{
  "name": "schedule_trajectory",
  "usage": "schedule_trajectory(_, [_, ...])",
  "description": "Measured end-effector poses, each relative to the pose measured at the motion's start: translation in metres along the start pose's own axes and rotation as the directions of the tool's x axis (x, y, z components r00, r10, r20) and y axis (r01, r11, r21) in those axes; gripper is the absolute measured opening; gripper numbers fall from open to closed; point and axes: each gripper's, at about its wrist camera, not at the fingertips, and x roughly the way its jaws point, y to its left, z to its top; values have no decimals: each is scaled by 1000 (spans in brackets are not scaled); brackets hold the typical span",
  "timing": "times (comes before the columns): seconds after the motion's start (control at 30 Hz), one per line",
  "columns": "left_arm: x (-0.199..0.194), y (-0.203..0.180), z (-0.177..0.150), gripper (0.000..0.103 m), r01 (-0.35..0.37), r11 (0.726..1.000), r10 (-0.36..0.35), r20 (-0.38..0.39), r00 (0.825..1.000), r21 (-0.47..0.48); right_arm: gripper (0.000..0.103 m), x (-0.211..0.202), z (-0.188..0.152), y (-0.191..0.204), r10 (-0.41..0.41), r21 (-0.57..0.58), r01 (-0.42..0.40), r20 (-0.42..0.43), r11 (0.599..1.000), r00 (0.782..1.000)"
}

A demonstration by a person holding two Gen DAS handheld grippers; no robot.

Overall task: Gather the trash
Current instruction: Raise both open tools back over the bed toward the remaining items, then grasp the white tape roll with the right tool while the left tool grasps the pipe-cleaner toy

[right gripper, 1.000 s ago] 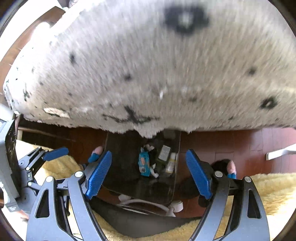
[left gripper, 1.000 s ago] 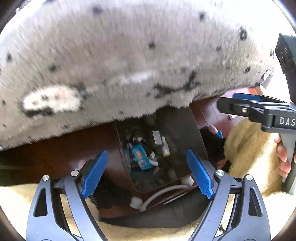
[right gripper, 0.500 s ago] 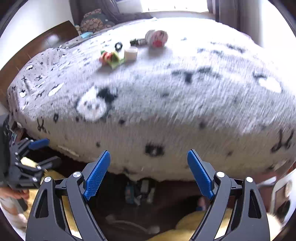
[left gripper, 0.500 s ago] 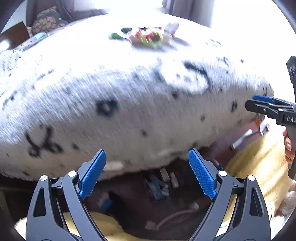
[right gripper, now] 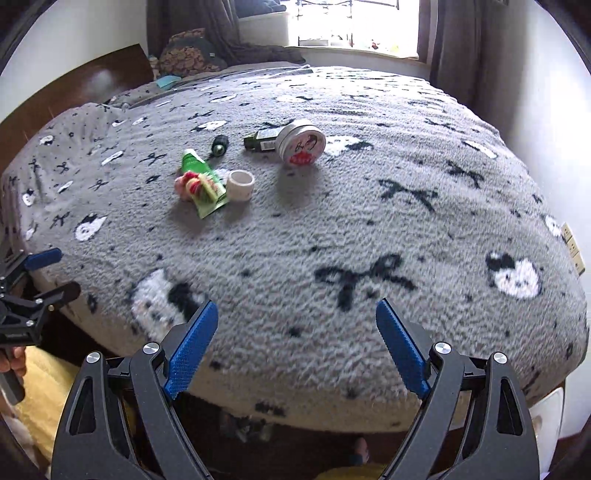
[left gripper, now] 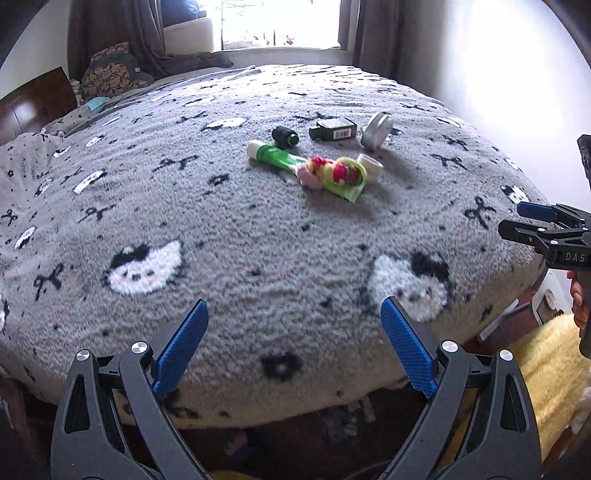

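Note:
Small items lie together on a grey patterned bed blanket [left gripper: 258,240]: a green tube [left gripper: 277,157], a bunch of colourful hair ties [left gripper: 332,171], a white tape roll [left gripper: 369,164], a dark round cap [left gripper: 285,136], a dark box [left gripper: 332,130] and a round tin [left gripper: 376,129]. The same items show in the right wrist view: the tube [right gripper: 195,166], the tape roll [right gripper: 240,184] and the tin [right gripper: 301,142]. My left gripper [left gripper: 293,347] and my right gripper [right gripper: 295,345] are open and empty over the bed's near edge, well short of the items.
A dark bin with trash [left gripper: 340,424] sits on the floor under the bed edge. A yellow fluffy rug [left gripper: 546,362] lies at the right. Pillows [left gripper: 110,74] and a window [left gripper: 280,22] are at the far end. A wooden headboard [right gripper: 74,96] is on the left.
Both grippers have lifted and tilted up from the floor bin below the bed edge to look across the bed top. The items on the blanket have come into view.

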Motion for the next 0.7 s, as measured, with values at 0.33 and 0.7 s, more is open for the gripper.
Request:
schedule_trajectory(0.33, [45, 4, 46, 90, -28, 1000, 28, -9, 1000, 10, 88, 56, 54, 5, 12, 38, -12, -15, 999, 1000])
schedule_trajectory(0.7, [71, 6, 51, 90, -47, 999, 48, -38, 998, 25, 82, 115, 96, 26, 166, 112, -159, -57, 981, 984])
